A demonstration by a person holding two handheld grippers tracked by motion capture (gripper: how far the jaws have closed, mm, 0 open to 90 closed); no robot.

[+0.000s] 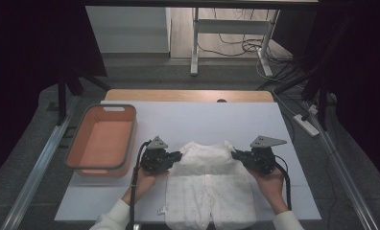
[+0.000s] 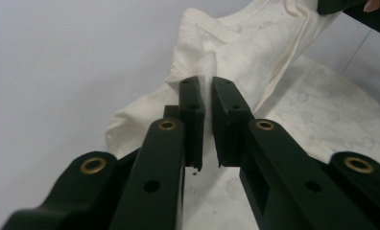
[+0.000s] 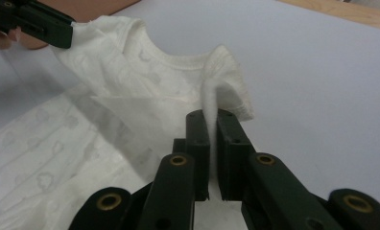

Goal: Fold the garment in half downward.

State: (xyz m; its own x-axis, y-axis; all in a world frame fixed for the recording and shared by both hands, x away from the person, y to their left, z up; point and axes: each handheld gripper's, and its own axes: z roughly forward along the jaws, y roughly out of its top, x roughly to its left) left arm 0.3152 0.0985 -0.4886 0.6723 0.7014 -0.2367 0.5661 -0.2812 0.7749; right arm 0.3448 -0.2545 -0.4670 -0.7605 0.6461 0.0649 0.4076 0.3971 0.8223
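A small cream-white garment (image 1: 209, 184) with a faint printed pattern lies on the white table sheet (image 1: 197, 120), its legs reaching the near edge. My left gripper (image 1: 179, 155) is shut on the garment's left shoulder. In the left gripper view the jaws pinch a fold of that cloth (image 2: 245, 43) at my left gripper (image 2: 208, 84). My right gripper (image 1: 235, 154) is shut on the right shoulder, and the right gripper view shows a thin fold of the garment (image 3: 145, 81) rising between the closed jaws of my right gripper (image 3: 210, 115). The top of the garment is lifted a little and stretched between both grippers.
An orange tub (image 1: 85, 160) with a grey rim stands on the table's left side, close to my left hand. Bare white sheet lies behind the garment. Beyond the table's far wooden edge (image 1: 188, 95) are a desk frame and floor cables.
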